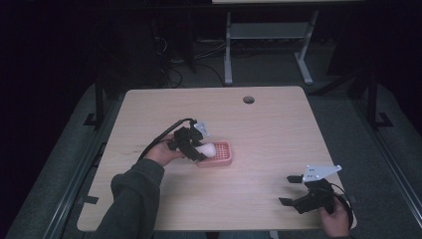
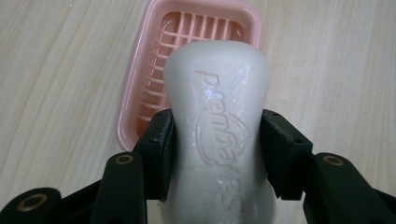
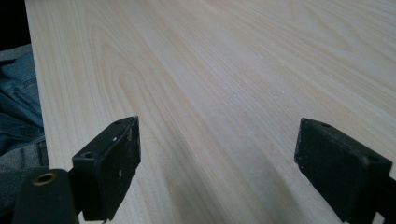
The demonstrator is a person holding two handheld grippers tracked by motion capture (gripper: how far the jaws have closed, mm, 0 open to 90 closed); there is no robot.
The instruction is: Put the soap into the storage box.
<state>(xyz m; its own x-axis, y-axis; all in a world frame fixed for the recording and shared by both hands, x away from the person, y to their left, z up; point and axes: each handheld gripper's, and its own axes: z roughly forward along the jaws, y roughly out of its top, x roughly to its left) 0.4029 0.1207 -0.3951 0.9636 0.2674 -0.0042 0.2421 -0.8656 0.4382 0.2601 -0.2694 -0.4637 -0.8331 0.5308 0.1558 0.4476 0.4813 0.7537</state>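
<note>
**Item: white soap bar, held over pink dish**

We list the left gripper (image 2: 217, 154) as clenched on the white soap bar (image 2: 219, 135), one pad on each flank, the bar sticking out beyond its tips. Just past and beneath those tips we note the pink soap dish (image 2: 140, 93) on the wooden table (image 2: 56, 84). We record the right gripper (image 3: 217, 163) released, jaws wide over bare wood, well apart from the dish.

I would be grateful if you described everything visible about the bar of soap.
The bar of soap is white, waxy-looking and rounded, narrowed at its waist, with a brand name embossed on its face. The left tool is shut on that waist, one pad on each side. It is held above the near end of the pink slatted soap dish; whether it touches the dish is unclear.
</note>
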